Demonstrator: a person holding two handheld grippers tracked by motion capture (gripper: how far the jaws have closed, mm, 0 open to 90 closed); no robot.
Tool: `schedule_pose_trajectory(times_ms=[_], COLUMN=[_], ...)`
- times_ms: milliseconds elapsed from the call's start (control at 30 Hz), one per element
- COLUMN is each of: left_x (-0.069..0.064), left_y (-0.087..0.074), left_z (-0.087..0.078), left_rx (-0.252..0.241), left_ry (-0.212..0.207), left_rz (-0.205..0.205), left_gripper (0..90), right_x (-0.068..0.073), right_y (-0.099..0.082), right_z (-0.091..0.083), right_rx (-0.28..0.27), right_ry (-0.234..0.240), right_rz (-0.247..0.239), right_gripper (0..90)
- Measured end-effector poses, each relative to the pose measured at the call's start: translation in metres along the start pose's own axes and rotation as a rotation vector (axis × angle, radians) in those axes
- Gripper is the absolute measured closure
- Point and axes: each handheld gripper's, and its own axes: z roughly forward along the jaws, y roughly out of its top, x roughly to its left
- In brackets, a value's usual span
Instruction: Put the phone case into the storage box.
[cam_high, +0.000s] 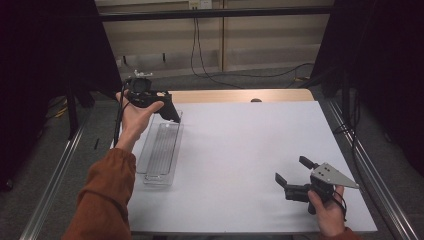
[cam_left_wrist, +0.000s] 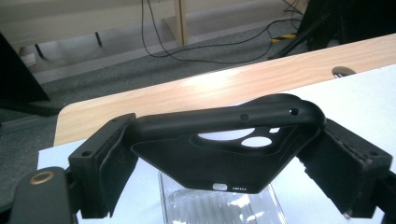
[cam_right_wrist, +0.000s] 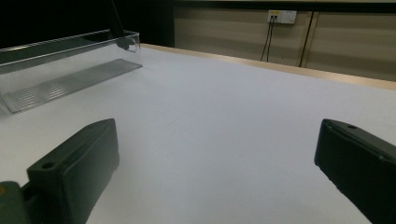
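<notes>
A black phone case, a clear ribbed tray, a white table edged in light wood.

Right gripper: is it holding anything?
No, the right gripper has its fingers spread wide, with bare white table between them.

The phone case hides the clear tray's far end; frame bottom crops the tray

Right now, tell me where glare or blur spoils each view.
High view: dim, dark corners, sharp white table. Left gripper view: glare on the wooden edge; phone case in the left tongs is sharp. Right gripper view: right tongs blurred, clear tray glinting.
</notes>
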Motion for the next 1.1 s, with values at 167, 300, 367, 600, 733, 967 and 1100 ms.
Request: schedule_pose_trajectory(times_ms=[167, 300, 367, 600, 733, 967, 1100], left_x=[-0.002, -0.002, -0.002, -0.001, -0.003, -0.003, -0.003], left_y=[-0.001, -0.001, -0.001, -0.003, -0.003, -0.005, -0.006], left_z=[0.004, 0.006, 0.008, 0.013, 0.017, 0.023, 0.027], left_rx=[0.008, 0.008, 0.014, 0.025, 0.028, 0.042, 0.051], left_ry=[0.016, 0.029, 0.042, 0.070, 0.087, 0.103, 0.110], left_rz=[-0.004, -0.026, -0.023, -0.059, -0.056, -0.083, -0.093], left_gripper=[14.1, 14.1, 14.1, 13.9, 13.9, 13.8, 13.8], right_x=[0.000, 0.000, 0.000, 0.000, 0.000, 0.000, 0.000], right_y=[0.000, 0.000, 0.000, 0.000, -0.001, -0.001, 0.000], right_z=[0.000, 0.000, 0.000, 0.000, 0.001, 0.001, 0.000], right_rx=[0.001, 0.000, 0.000, 0.003, 0.003, 0.005, 0.003], right_ry=[-0.001, 0.000, 0.000, -0.001, 0.000, 0.002, -0.001], right_rz=[0.001, 0.000, 0.000, -0.002, -0.002, -0.003, 0.001], right_gripper=[0.0, 0.0, 0.0, 0.0, 0.0, 0.0, 0.0])
